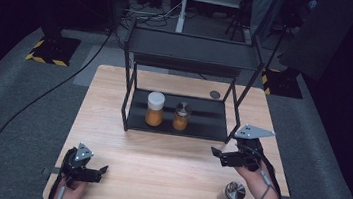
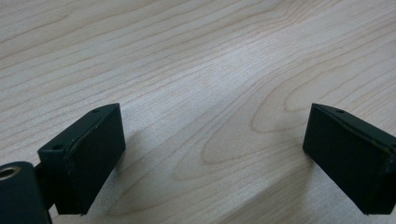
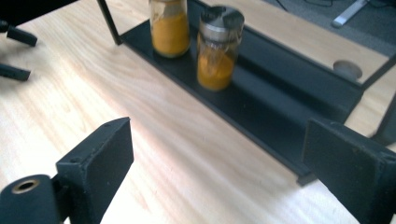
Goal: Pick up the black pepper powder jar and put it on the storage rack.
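Worktop (image 1: 169,149): my view from above. Rack (image 1: 178,115) at rear, two spice jars on lower shelf (image 3: 261,107). Third jar (image 1: 230,194) stands near front edge, beside right wrist. Right gripper (image 1: 223,155): jaws open, empty, between rack and jar. Left gripper (image 1: 93,170): jaws open, idle. I judge step: fetch third jar; next, swing right jaws back around it.

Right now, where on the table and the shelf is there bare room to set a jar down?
The wooden table is bare between the left hand-held gripper and the right hand-held gripper. The shelf tray has room right of the metal-lidded jar. It is crowded near the white-lidded jar and around the steel-capped jar.
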### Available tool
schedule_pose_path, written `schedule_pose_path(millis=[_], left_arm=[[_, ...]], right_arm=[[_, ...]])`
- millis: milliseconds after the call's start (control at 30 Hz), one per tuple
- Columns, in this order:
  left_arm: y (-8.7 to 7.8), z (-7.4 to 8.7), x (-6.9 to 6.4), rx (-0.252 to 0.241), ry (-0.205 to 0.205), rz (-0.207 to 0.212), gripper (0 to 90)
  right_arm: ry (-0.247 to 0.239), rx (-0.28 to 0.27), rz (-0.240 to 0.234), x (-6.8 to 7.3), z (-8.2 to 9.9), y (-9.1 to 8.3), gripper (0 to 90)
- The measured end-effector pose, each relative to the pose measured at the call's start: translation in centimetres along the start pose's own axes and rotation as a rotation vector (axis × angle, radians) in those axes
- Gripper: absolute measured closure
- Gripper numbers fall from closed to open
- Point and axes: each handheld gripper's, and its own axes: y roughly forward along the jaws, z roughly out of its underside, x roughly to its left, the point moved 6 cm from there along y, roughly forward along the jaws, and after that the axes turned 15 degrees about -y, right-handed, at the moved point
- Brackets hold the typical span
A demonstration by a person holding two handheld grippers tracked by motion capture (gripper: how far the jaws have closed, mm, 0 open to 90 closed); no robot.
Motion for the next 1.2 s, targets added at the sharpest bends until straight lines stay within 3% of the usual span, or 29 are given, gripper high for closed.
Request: schedule_pose_path(millis=[300,600,1200], left_arm=[[0.0,0.0,0.0,0.000,0.000,0.000,5.8],[0.0,0.0,0.0,0.000,0.000,0.000,5.8],[0.0,0.0,0.0,0.000,-0.001,-0.001,5.8]], right_arm=[[0.002,0.016,0.003,1.6,1.8,-1.5,9.1],[0.009,0.023,-0.014,2.9,3.3,-1.9,9.1],[0.028,0.071,-0.001,5.3,6.2,-2.4,9.1]])
